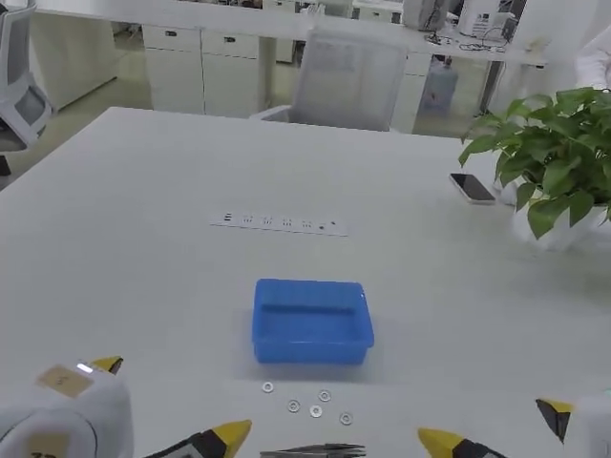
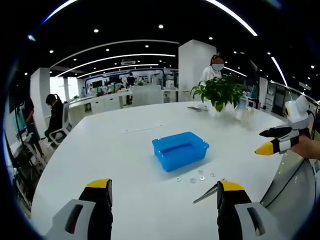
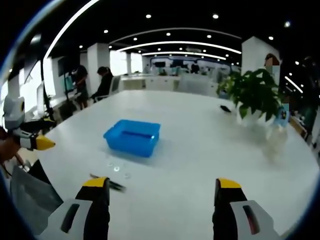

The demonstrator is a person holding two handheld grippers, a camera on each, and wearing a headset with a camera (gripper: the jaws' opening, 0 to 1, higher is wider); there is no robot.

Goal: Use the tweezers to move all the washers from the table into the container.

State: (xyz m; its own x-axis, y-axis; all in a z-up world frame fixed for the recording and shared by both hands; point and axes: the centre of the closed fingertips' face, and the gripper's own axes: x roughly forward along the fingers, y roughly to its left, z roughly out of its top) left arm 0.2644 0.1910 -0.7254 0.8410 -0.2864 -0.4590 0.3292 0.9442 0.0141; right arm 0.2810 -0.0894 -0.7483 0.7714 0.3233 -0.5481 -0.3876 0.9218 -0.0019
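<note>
White table (image 1: 143,248) in an open-plan office, as we see it from the head view, with rows of desks and ceiling lights showing behind it in the gripper views. At the far edge of the table stands a pale office chair (image 1: 348,81). A leafy potted plant (image 1: 558,143) stands at the far right, with a dark phone (image 1: 472,188) lying just to its left. A flush socket strip (image 1: 279,223) is set into the middle of the surface. Nearer to us sits the blue container (image 1: 311,322), upright and open-topped. Five washers (image 1: 316,411) lie flat and loosely scattered on the table just on the near side of the container, apart from it and from one another. The tweezers (image 1: 315,448) lie flat on the table just nearer than the washers, held by neither gripper and pinching nothing; we cannot tell whether their arms are spread or pressed together. The left gripper (image 2: 164,186) is at the near left, its yellow-tipped jaws wide apart and empty, one tip just beside the tweezers. The right gripper (image 3: 161,183) is at the near right, jaws likewise wide apart and empty.
</note>
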